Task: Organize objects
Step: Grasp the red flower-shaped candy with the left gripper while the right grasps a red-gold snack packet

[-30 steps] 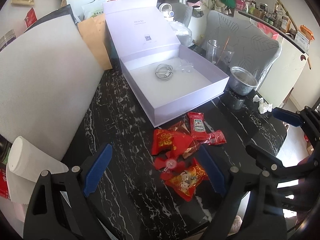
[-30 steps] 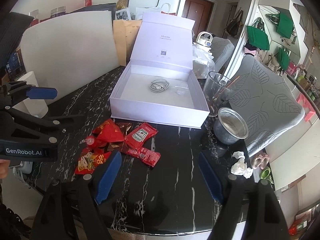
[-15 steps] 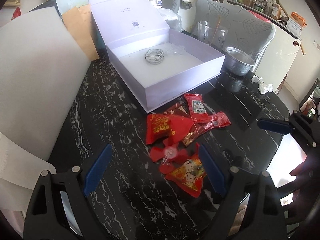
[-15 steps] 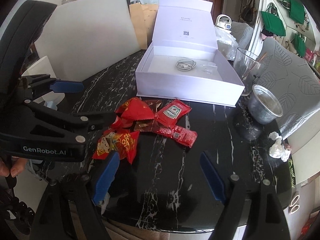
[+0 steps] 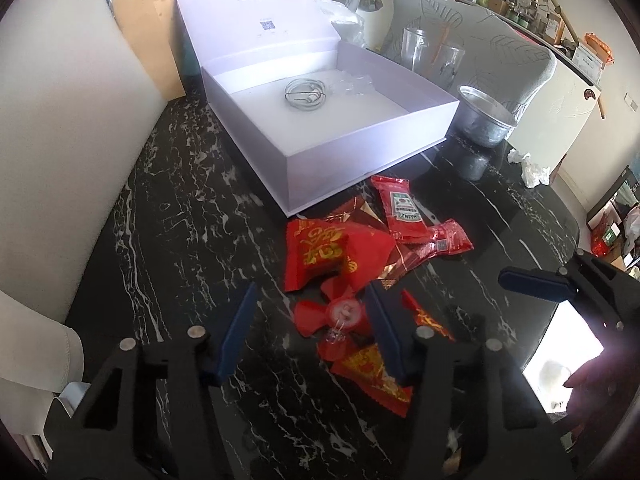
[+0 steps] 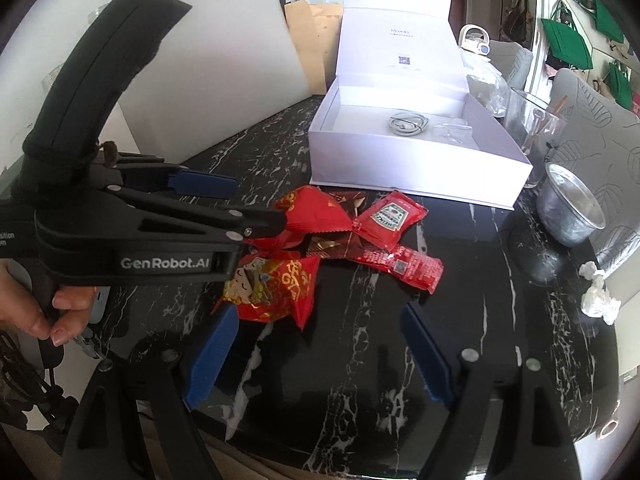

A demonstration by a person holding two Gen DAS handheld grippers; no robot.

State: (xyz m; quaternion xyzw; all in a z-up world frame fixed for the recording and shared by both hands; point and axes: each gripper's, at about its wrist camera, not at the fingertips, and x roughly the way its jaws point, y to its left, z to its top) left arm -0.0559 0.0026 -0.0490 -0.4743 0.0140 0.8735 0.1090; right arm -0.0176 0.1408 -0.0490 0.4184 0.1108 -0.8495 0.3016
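Observation:
A pile of red snack packets [image 5: 340,252] lies on the black marble table in front of an open lilac box [image 5: 332,152]. A ketchup sachet [image 5: 402,208] lies at the pile's far side. My left gripper [image 5: 312,328] is open, its blue pads on either side of a small red wrapped candy [image 5: 344,314]. In the right wrist view the left gripper [image 6: 224,200] reaches into the pile [image 6: 320,240]. My right gripper [image 6: 316,348] is open and empty, low over the table just before the pile. The box [image 6: 416,176] holds a coiled white cable [image 6: 408,124].
A metal cup [image 6: 570,212] and a drinking glass [image 6: 532,132] stand right of the box. Crumpled tissue [image 6: 598,296] lies near the right edge. A white board [image 5: 60,120] leans along the left side, with brown envelopes [image 5: 152,36] behind it.
Both grippers have moved forward and lower toward the packet pile. The left gripper's pads now straddle the small red candy and have narrowed; the right gripper is closer to the pile.

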